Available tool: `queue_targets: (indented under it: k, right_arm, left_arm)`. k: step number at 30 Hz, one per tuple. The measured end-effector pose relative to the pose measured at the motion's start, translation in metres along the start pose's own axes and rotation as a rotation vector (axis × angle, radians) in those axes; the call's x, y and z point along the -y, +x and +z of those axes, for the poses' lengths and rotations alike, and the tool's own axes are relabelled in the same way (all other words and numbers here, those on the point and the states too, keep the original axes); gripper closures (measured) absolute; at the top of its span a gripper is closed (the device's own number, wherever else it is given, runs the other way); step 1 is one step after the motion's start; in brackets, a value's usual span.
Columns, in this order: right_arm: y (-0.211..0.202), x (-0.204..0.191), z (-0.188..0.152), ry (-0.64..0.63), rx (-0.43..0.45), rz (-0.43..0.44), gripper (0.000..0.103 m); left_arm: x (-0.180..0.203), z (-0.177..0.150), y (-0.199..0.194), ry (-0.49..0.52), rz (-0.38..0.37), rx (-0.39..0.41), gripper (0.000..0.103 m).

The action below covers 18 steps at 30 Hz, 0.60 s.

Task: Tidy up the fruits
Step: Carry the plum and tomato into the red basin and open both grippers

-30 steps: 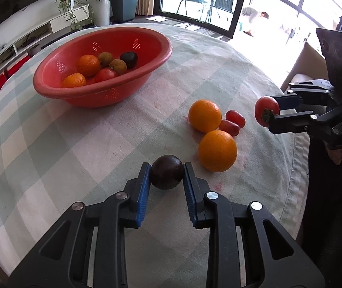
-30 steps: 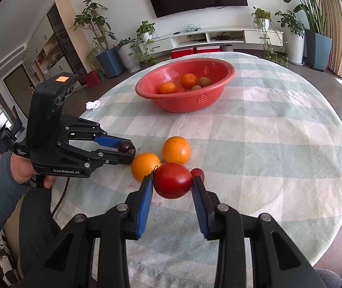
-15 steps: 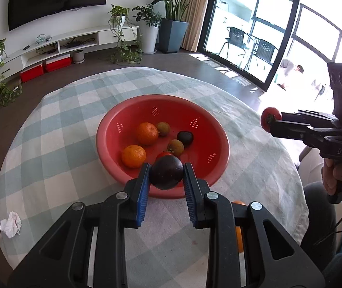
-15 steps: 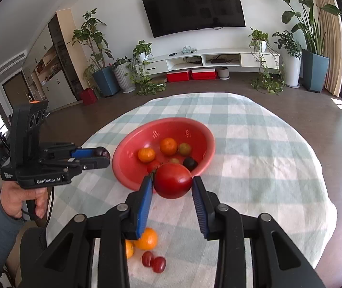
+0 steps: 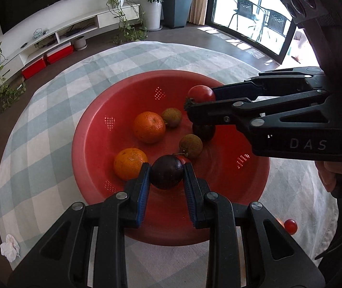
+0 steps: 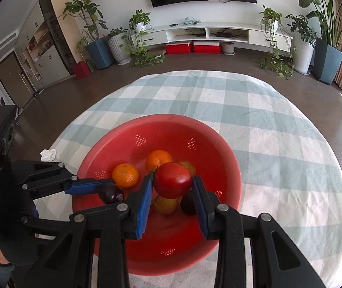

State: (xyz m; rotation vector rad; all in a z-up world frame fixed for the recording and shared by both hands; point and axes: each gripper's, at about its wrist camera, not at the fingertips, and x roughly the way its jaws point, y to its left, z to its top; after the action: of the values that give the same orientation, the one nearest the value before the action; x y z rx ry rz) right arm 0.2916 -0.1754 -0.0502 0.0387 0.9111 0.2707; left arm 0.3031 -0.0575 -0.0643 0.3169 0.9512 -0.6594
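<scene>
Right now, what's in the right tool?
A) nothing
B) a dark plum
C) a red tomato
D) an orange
C: the right tool is clamped on a red tomato over the red bowl; the dark plum sits in the left tool.

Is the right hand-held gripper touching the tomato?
Touching. In the right wrist view, the right hand-held gripper has both blue pads pressed against the tomato, holding it above the red colander.
</scene>
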Motion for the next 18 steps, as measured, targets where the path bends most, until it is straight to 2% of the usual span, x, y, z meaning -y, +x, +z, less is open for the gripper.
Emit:
queue_targets:
  k: [12, 14, 15, 16, 18]
  right_arm:
    - [0.032, -0.009, -0.005, -0.065, -0.053, -0.058, 0.066]
    - [0.033, -0.009, -0.005, -0.063, -0.053, -0.065, 0.066]
    - [0.034, -0.009, -0.005, -0.063, -0.052, -0.067, 0.066]
    - [0.033, -0.009, -0.005, -0.062, -0.051, -0.067, 0.066]
    - [0.034, -0.008, -0.005, -0.063, -0.056, -0.060, 0.066]
  left_arm:
    - [-0.004, -0.002, 0.010, 0.008, 0.003, -0.001, 0.075]
    - [-0.002, -0.001, 0.010, 0.011, -0.002, 0.001, 0.065]
    - [-0.001, -0.001, 0.010, 0.018, -0.001, 0.005, 0.050]
    - [0.001, -0.001, 0.009, 0.024, 0.005, 0.013, 0.040]
    - [0.002, -0.001, 0.008, 0.021, 0.006, 0.019, 0.035]
